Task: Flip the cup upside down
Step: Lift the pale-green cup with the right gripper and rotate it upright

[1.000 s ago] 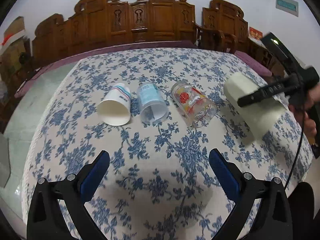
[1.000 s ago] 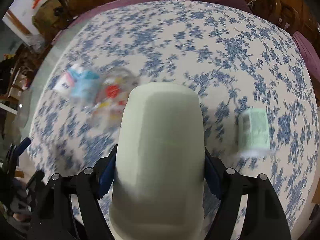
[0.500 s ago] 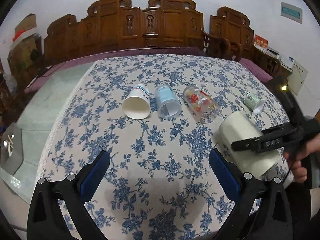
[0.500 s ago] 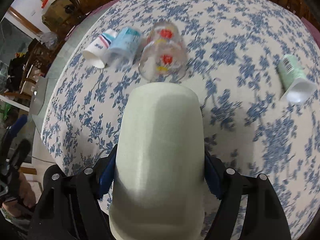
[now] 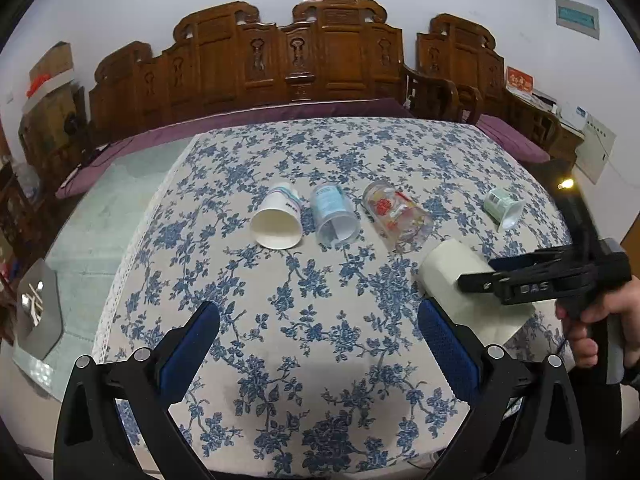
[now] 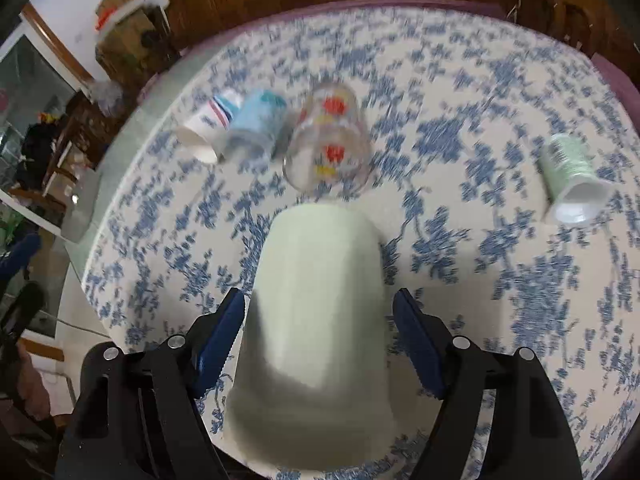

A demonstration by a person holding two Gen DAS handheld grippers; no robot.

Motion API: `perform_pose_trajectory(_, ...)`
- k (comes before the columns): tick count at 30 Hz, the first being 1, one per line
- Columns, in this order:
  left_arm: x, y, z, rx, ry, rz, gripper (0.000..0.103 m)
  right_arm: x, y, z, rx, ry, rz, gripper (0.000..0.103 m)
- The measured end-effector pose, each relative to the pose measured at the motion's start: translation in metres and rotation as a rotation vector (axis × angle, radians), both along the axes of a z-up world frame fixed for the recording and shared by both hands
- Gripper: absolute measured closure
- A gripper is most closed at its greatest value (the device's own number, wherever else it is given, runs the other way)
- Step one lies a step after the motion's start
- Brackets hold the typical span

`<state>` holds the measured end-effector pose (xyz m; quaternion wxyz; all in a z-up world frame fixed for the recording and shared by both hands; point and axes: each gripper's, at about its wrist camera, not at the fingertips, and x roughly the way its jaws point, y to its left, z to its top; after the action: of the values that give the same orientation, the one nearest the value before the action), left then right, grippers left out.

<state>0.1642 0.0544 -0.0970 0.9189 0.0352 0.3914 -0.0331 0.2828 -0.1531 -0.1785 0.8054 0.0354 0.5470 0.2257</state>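
Note:
A pale cream cup (image 6: pixel 316 320) stands mouth-down on the flowered tablecloth (image 5: pixel 304 320), its base up; it also shows in the left wrist view (image 5: pixel 460 288). My right gripper (image 6: pixel 320 320) straddles it with the blue pads (image 6: pixel 224 328) slightly off its sides, so the jaws are open. The same gripper (image 5: pixel 520 280) shows from the side in the left wrist view. My left gripper (image 5: pixel 316 344) is open and empty above the near part of the table.
Lying on their sides in a row are a white paper cup (image 5: pixel 278 216), a blue cup (image 5: pixel 334 216) and a clear printed glass (image 5: pixel 398 216). A small green cup (image 5: pixel 502 206) lies at the right. Carved wooden chairs (image 5: pixel 312 56) stand behind.
My right gripper has brought the cream cup down onto the table mouth-down and its pads have come apart from the cup. My left gripper has drawn back a little.

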Motion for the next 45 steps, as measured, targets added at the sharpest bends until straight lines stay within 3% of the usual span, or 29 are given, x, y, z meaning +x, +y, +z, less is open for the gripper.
perform_pose_trajectory(4,0.001,-0.018,0.005,0.024,-0.002,-0.028,0.008,-0.024,-0.020,0.025,-0.002,-0.112,-0.023,0.023)
perform_pose_trajectory(8,0.005,-0.042,0.009,0.038,0.007,-0.057,0.008,-0.054,-0.048,0.050,-0.004,-0.233,-0.061,0.009)
perform_pose_trajectory(12,0.013,-0.068,0.006,0.058,0.028,-0.083,0.008,-0.081,-0.074,0.064,-0.012,-0.318,-0.103,0.003)
perform_pose_trajectory(22,0.057,-0.112,-0.018,0.028,0.179,-0.104,0.011,-0.109,-0.103,0.070,-0.011,-0.381,-0.127,0.003)
perform_pose_trajectory(34,0.103,-0.127,-0.065,-0.085,0.404,-0.051,0.013,-0.111,-0.112,0.073,-0.005,-0.390,-0.135,0.003)
perform_pose_trajectory(45,0.123,-0.124,-0.101,-0.175,0.536,-0.010,0.013,-0.109,-0.112,0.069,-0.009,-0.377,-0.138,0.003)
